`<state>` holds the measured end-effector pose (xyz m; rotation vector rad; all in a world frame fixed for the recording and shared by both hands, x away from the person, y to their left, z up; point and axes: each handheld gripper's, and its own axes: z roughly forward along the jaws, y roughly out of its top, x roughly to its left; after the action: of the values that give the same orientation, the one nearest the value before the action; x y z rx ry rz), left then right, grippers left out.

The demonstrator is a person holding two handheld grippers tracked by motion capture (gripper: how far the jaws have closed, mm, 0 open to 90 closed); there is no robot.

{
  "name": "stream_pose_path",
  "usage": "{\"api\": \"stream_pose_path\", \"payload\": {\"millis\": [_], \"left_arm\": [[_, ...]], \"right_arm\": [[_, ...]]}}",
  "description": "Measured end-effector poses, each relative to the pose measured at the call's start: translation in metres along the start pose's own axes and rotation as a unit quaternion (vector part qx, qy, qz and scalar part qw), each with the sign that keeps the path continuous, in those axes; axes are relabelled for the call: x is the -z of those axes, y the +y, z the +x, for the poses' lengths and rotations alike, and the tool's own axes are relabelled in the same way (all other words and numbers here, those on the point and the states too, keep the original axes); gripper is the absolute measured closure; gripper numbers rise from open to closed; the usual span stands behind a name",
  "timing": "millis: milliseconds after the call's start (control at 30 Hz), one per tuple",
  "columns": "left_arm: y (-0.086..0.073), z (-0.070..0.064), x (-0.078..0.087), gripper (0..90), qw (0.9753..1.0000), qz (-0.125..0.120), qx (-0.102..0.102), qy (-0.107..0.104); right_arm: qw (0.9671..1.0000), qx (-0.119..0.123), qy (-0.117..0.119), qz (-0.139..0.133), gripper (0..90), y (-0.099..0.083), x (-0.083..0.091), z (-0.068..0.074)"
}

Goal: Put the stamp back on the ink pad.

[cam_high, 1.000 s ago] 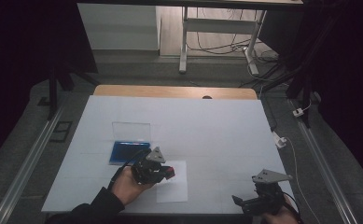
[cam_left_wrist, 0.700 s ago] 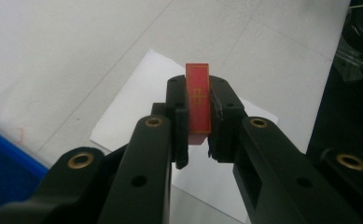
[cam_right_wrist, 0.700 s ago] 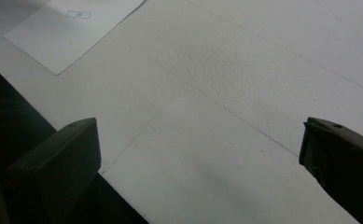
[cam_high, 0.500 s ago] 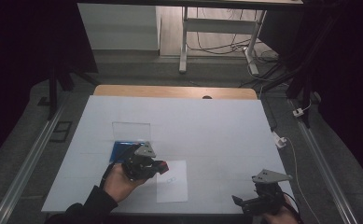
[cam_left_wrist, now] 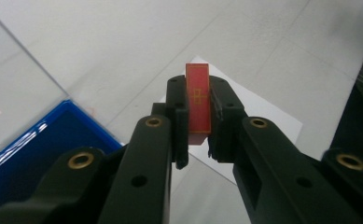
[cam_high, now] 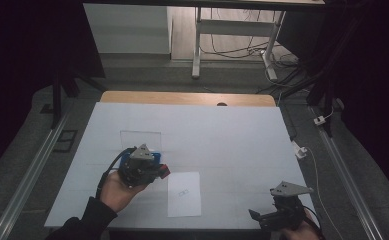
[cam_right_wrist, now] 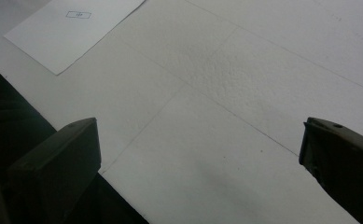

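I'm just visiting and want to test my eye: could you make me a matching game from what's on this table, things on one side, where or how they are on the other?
Things:
1. red chip
2. blue tray
3. white sheet
4. right gripper

States:
A. jaws wide apart, holding nothing
B. lies flat, a small rectangle printed on it
C. clamped between the left gripper's jaws
D. sits beside a clear lid

Pairs: 1-C, 2-D, 3-B, 4-A
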<state>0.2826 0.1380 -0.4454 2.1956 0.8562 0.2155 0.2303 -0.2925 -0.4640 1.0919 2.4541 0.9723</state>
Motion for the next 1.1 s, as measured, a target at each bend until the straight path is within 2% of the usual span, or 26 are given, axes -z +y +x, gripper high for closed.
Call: {"api": "stream_pose_path", "payload": {"millis": [333,633,867,1100], "left_arm": [[-0.004,0.012,0.003,79.5,0.9996,0.005,0.006,0.028],[-0.01,0.029,0.004,79.5,0.9983,0.008,0.025,0.051],[-0.013,0.042,0.004,79.5,0.9965,0.011,0.038,0.074],[-0.017,0.054,0.002,79.5,0.9948,0.013,0.051,0.087]], "right_arm": [[1.0,0.002,-0.002,0.003,0.0,0.0,0.0,0.0],[1.0,0.001,-0.001,0.001,0.0,0.0,0.0,0.0],[1.0,0.0,0.0,0.002,0.0,0.0,-0.001,0.0],[1.0,0.0,0.0,0.001,0.0,0.0,0.0,0.0]]}}
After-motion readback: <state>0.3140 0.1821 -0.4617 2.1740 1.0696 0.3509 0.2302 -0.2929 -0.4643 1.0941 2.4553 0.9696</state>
